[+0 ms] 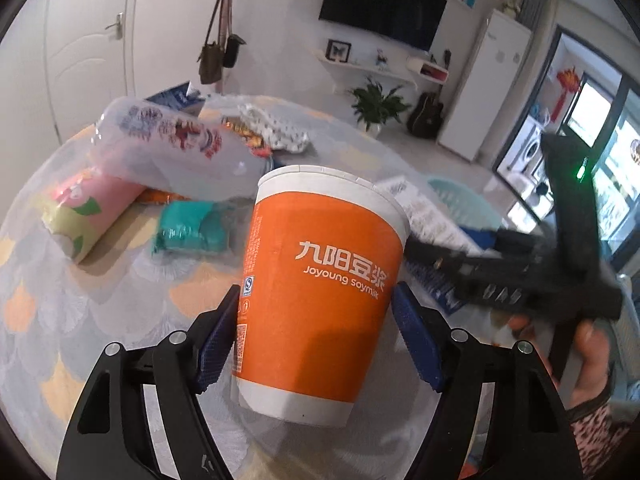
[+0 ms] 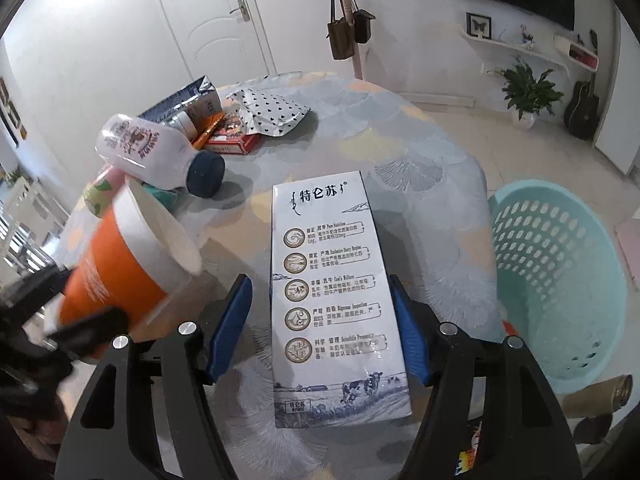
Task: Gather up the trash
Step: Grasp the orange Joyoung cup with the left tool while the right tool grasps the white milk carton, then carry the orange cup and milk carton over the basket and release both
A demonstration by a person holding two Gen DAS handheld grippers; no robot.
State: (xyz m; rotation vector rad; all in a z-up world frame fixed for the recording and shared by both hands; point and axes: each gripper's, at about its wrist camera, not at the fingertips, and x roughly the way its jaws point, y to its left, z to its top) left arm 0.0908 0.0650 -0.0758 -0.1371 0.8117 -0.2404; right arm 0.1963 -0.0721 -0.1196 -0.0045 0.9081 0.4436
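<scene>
My left gripper (image 1: 316,312) is shut on an orange and white Joyoung soymilk paper cup (image 1: 320,288) and holds it tilted above the table; the cup also shows at the left of the right wrist view (image 2: 120,256). My right gripper (image 2: 320,320) has its blue pads on both sides of a white milk carton (image 2: 332,292) with blue print; the right pad touches it, a gap shows at the left. A light-blue perforated trash basket (image 2: 560,280) stands on the floor right of the table.
On the round patterned tablecloth (image 2: 400,140) lie a white plastic bottle with a dark cap (image 2: 156,152), a pink wrapped roll (image 1: 84,212), a teal packet (image 1: 188,228), a dotted bag (image 2: 272,108), a red box (image 2: 232,140) and another carton (image 2: 188,100). A metal flask (image 2: 596,396) lies near the basket.
</scene>
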